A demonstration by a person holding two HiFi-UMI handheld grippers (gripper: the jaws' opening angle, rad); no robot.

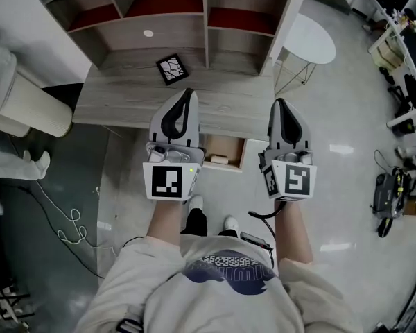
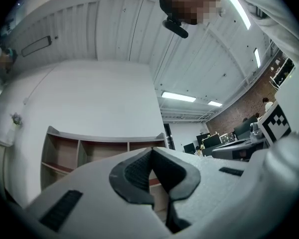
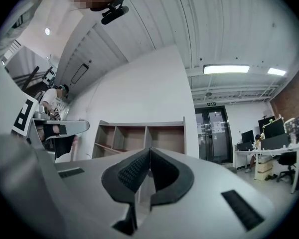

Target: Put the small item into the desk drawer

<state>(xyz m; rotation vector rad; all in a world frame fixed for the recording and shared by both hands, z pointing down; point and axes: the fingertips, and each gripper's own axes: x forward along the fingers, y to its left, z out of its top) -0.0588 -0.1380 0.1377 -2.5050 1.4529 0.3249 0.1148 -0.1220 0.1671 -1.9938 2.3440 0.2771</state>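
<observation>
Head view — left gripper [image 1: 186, 96], right gripper [image 1: 280, 105] fingers clenched, empty; drawer [image 1: 234, 150] open.

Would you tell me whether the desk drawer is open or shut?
Open: the drawer juts out from the desk, its inside showing, with a small pale item lying in it.
</observation>
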